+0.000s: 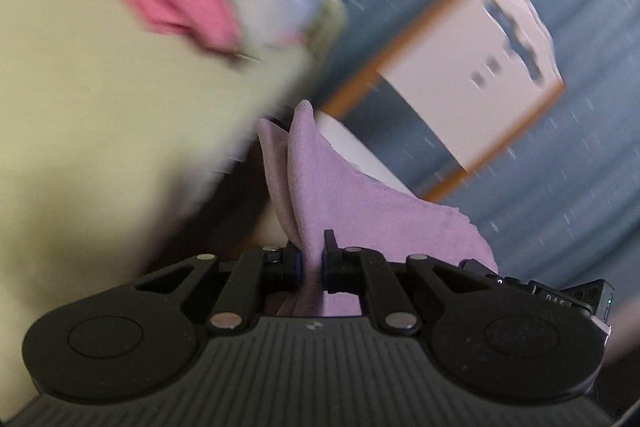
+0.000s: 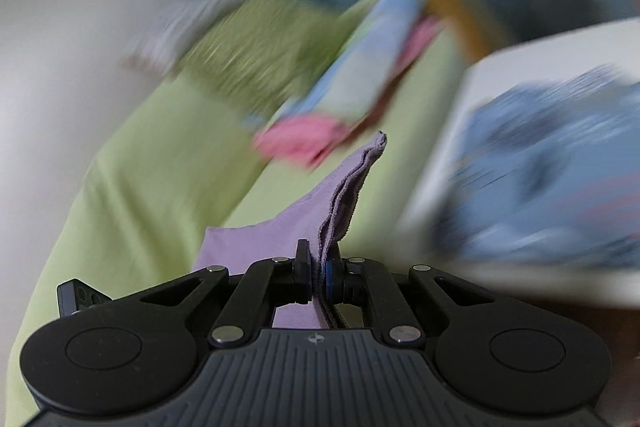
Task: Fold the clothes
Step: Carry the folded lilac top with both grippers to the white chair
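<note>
Both claws, left (image 1: 313, 259) and right (image 2: 318, 267), pinch lilac cloth (image 1: 340, 187).

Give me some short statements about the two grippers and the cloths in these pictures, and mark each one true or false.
1. The left gripper is shut on the lilac cloth. True.
2. The right gripper is open and holds nothing. False: its fingers are closed on the same lilac cloth, whose edges stand up in layers.
3. A pink cloth lies in a pile on the light green sheet. True.
4. The cloth held by both grippers is pink. False: it is lilac; the pink one lies in the pile.
5. The background is sharp in both views. False: it is blurred by motion.
</note>
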`<action>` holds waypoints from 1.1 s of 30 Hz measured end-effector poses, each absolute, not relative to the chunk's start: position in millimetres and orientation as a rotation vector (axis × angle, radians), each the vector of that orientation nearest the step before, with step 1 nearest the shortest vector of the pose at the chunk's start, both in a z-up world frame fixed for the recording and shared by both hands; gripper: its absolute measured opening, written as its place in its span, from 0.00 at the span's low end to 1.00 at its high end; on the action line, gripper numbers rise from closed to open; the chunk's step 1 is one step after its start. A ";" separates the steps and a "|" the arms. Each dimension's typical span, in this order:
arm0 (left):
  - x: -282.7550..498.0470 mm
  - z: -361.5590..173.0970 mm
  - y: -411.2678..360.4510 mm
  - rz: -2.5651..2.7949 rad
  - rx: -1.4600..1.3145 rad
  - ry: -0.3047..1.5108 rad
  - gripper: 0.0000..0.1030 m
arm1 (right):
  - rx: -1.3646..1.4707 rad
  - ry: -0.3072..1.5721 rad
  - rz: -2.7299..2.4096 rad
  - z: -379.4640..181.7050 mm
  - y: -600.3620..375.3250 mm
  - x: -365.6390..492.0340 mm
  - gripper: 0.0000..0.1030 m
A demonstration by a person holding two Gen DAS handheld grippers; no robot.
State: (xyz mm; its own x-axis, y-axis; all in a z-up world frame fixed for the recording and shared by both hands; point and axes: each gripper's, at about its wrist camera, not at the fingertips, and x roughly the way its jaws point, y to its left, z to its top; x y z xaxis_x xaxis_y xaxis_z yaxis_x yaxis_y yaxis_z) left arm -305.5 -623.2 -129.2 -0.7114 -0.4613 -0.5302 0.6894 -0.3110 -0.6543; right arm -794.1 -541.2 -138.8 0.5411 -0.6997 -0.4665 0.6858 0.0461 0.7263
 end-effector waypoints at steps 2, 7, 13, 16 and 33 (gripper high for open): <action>-354.6 -129.8 -643.1 -2.131 0.359 1.210 0.06 | 1.100 -0.050 -1.149 -132.1 -532.7 -833.1 0.06; -441.7 -134.9 -685.1 -2.238 0.427 1.207 0.06 | 1.107 -0.136 -1.305 -134.5 -539.9 -919.2 0.06; -490.2 -156.1 -714.3 -2.247 0.519 1.204 0.06 | 1.179 -0.169 -1.375 -162.7 -557.3 -946.4 0.06; -504.0 -164.8 -724.8 -2.240 0.545 1.215 0.06 | 1.213 -0.188 -1.384 -178.3 -566.5 -945.0 0.06; -510.6 -196.2 -742.9 -2.217 0.629 1.181 0.11 | 1.275 -0.128 -1.428 -219.0 -578.0 -950.5 0.11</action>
State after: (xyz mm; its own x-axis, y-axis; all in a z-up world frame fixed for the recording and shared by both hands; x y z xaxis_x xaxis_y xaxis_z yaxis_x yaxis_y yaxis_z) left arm -510.6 -742.9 -196.2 -0.7421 -0.2441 -0.6243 0.6543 -0.4661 -0.5955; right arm -950.5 -578.0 -219.0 0.2516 -0.7591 -0.6003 0.6401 -0.3347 0.6916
